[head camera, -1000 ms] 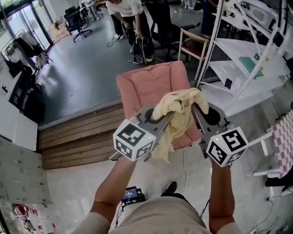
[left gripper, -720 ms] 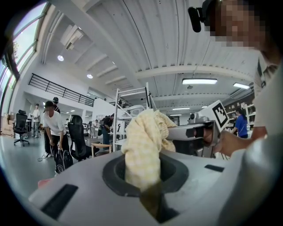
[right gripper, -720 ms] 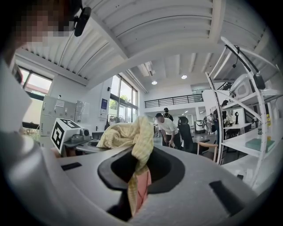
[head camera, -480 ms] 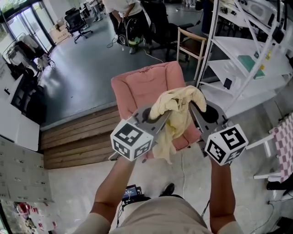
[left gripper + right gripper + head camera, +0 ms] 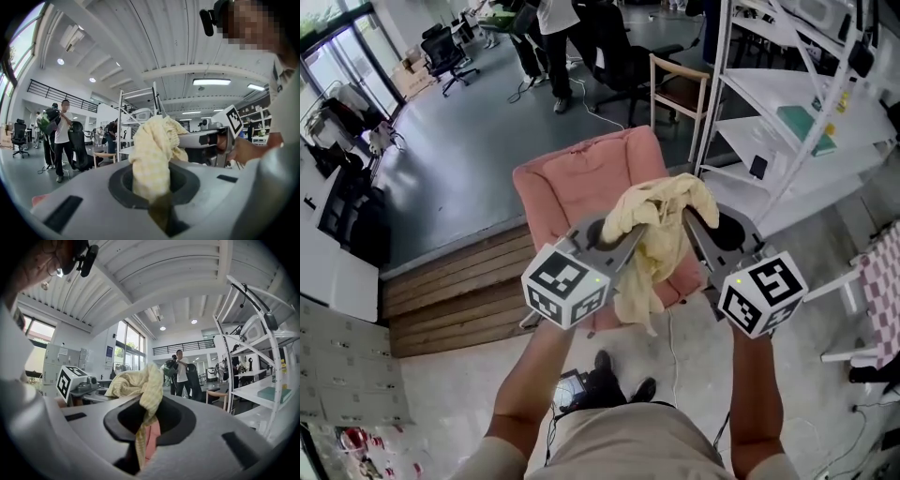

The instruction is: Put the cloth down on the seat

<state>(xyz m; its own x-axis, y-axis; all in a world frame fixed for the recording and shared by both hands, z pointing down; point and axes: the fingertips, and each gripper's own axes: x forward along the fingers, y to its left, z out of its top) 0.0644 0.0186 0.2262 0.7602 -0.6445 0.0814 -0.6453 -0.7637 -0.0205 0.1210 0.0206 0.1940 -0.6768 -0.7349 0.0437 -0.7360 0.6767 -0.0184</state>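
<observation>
A pale yellow cloth [image 5: 657, 228] hangs bunched between my two grippers, above the front of a pink cushioned seat [image 5: 581, 183]. My left gripper [image 5: 630, 236] is shut on the cloth's left end; the cloth [image 5: 153, 154] rises out of its jaws in the left gripper view. My right gripper [image 5: 689, 228] is shut on the right end, where the cloth [image 5: 140, 390] drapes over its jaws in the right gripper view. A loose tail of cloth dangles down between the grippers. Both grippers are held up in the air, apart from the seat.
A white metal shelving rack [image 5: 787, 103] stands right of the seat. A wooden chair [image 5: 680, 89] is behind it. A wooden step [image 5: 455, 281] lies left. A person [image 5: 553, 37] stands at the back. A checked cloth [image 5: 883, 281] hangs far right.
The view has shifted, so the seat sits further left and lower in the head view. The person at the back has straightened and moved left. Both grippers keep hold of the cloth.
</observation>
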